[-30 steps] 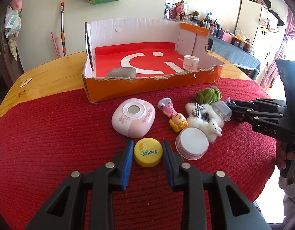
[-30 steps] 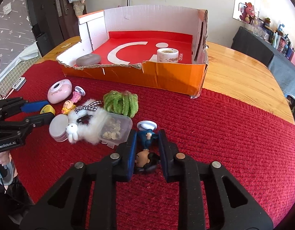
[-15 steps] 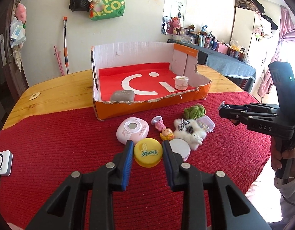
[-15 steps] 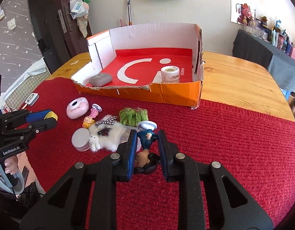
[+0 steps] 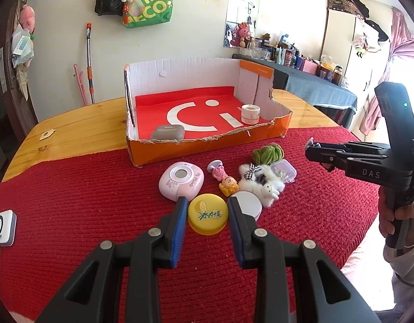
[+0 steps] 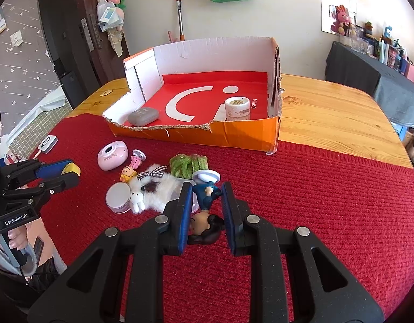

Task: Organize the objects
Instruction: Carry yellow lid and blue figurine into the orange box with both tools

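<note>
Tilting downward, left fingers (image 5: pixel 207 216) pinch yellow lid (image 5: pixel 207 217), right fingers (image 6: pixel 204 210) pinch figurine (image 6: pixel 205 210).

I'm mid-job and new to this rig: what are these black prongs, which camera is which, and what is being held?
No robot arm here: a person holds a hand-held two-finger gripper in each hand, each with a fisheye camera looking along its fingers. The left wrist view shows the left gripper shut on a yellow round lid; the right gripper, in its own view, is shut on a small doll figure. Each gripper also appears at the edge of the other's view. On the red cloth lie a pink case, a fluffy bunny toy and a green knitted thing. The orange box holds a grey case and a tape roll.
</note>
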Demonstrator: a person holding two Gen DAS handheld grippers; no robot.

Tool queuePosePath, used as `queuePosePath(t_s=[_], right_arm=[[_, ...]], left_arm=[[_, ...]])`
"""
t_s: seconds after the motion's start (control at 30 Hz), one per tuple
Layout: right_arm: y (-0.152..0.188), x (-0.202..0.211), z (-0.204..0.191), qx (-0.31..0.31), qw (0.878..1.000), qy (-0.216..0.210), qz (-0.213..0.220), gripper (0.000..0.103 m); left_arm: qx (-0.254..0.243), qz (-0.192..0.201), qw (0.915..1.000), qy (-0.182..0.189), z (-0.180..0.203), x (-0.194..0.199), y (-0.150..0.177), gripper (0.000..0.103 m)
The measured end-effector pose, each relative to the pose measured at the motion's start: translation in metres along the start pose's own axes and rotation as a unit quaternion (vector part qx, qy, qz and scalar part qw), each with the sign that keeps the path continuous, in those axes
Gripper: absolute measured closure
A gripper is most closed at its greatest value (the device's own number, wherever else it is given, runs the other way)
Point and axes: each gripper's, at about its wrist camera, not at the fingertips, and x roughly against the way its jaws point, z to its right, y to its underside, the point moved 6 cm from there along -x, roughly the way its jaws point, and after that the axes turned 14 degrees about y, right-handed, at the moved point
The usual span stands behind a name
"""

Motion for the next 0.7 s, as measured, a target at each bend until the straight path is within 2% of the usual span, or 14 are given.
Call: queuePosePath(t_s=[0.2, 0.3, 0.5, 0.7], right_arm=[[-0.006, 0.0, 0.0, -0.002, 1.0, -0.004, 0.005, 0.082], [-0.015, 0.0, -0.001, -0.001, 1.0, -0.009, 0.01, 0.082], [-0.048, -0.001, -0.007, 0.01, 0.999, -0.017, 0.029, 0.082], [-0.082, -0.026, -0.019, 0.028, 0.999, -0.029, 0.022, 0.082]], left_arm=[[-0.003, 0.003, 1.0, -0.001, -0.001, -0.001, -0.006, 0.072], [0.0, 0.005, 0.9999, 0.01, -0.004, -0.002, -0.016, 0.072], [-0.022, 0.011, 0.9996, 0.015, -0.009, -0.008, -0.052, 0.072], [-0.04, -0.01, 0.9989, 0.024, -0.015, -0.04, -0.087, 0.072]])
